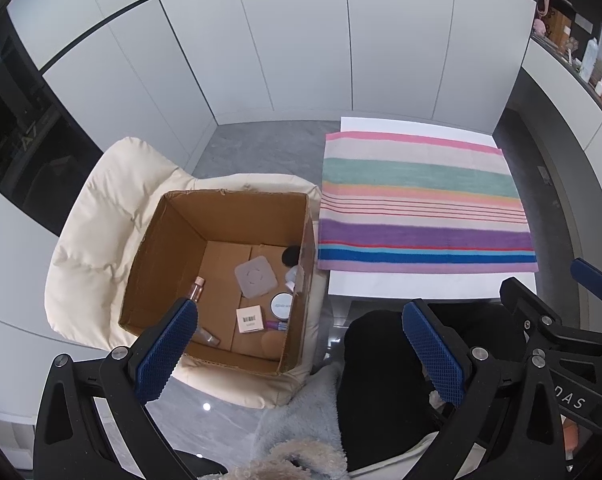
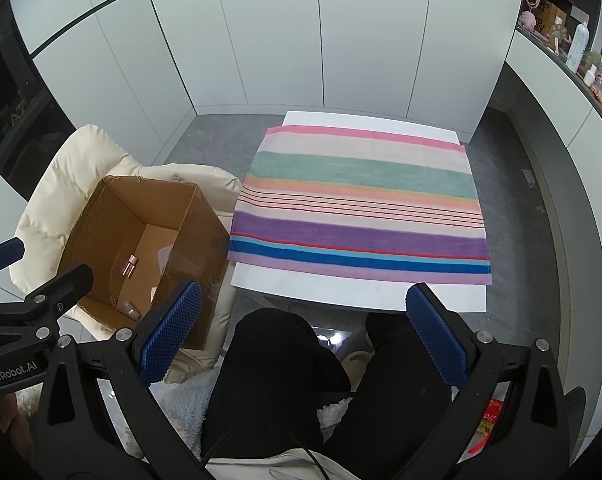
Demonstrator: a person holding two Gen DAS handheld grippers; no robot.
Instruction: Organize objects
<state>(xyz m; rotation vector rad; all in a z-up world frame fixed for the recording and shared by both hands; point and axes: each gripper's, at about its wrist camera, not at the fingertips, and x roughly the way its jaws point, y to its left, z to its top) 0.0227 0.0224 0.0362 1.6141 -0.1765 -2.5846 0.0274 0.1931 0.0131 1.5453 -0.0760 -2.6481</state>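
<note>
The left wrist view looks straight down into the open brown cardboard box (image 1: 221,264), and its floor is laid bare: a grey square pad (image 1: 256,278), a round white-lidded tin (image 1: 281,305), a small white barcode carton (image 1: 250,319), a pink-capped clear bottle (image 1: 197,289), a purple tube (image 1: 276,325) and a black round item (image 1: 292,255) at the far right corner. From the right wrist view the box's near wall hides most of that; only the pink-capped bottle (image 2: 131,266) and a clear item near the front show. The box sits on a cream padded chair (image 1: 101,208), left of the white table (image 2: 341,292) with its striped multicoloured towel (image 2: 361,200), which lies bare. The left gripper (image 1: 301,356) hangs above the box's near edge, jaws spread wide, nothing between them. The right gripper (image 2: 301,336) hovers over the person's black-trousered knees (image 2: 285,360), jaws likewise wide and empty. A grey fluffy fabric (image 1: 301,408) lies below.
</note>
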